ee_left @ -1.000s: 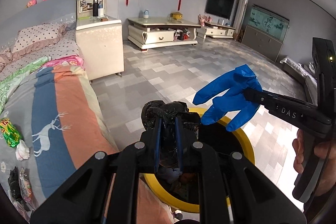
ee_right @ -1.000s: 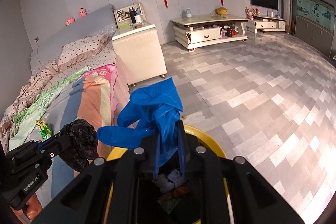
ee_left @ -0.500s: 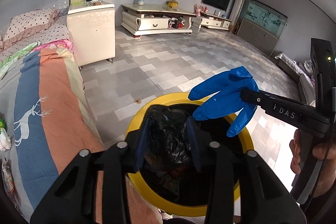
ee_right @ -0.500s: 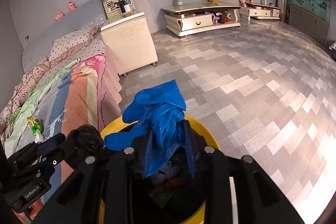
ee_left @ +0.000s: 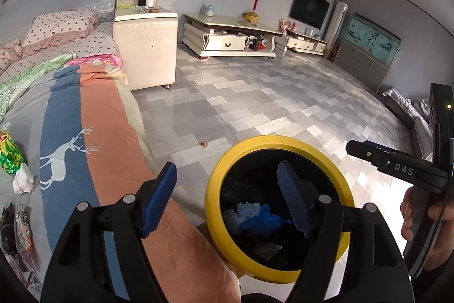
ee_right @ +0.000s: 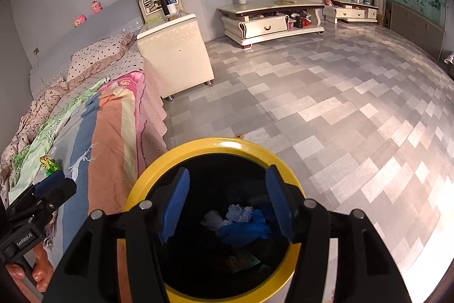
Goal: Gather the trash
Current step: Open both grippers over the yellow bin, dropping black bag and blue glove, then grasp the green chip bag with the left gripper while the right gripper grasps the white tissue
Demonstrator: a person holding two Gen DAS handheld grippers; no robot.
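Observation:
A yellow-rimmed bin (ee_left: 256, 142) (ee_right: 176, 154) stands on the floor beside the bed. A blue glove (ee_left: 262, 220) (ee_right: 247, 229) lies inside it among other scraps. My left gripper (ee_left: 227, 178) hangs over the bin's left rim, its jaws opening with nothing between them. My right gripper (ee_right: 227, 183) is straight above the bin mouth, jaws also opening and empty. On the bed lie a green wrapper (ee_left: 10, 154) (ee_right: 49, 162), a crumpled white tissue (ee_left: 24, 179) and more packets (ee_left: 22, 229).
The bed (ee_left: 93, 115) with a striped deer-print cover fills the left. A cream cabinet (ee_left: 146, 44) stands at its head, a low TV stand (ee_left: 227, 37) behind. Grey tiled floor (ee_right: 326, 104) spreads to the right.
Both grippers let go of their loads: the black bag left the left jaws and the blue glove left the right jaws, dropping into the bin. Both sets of jaws spread wide.

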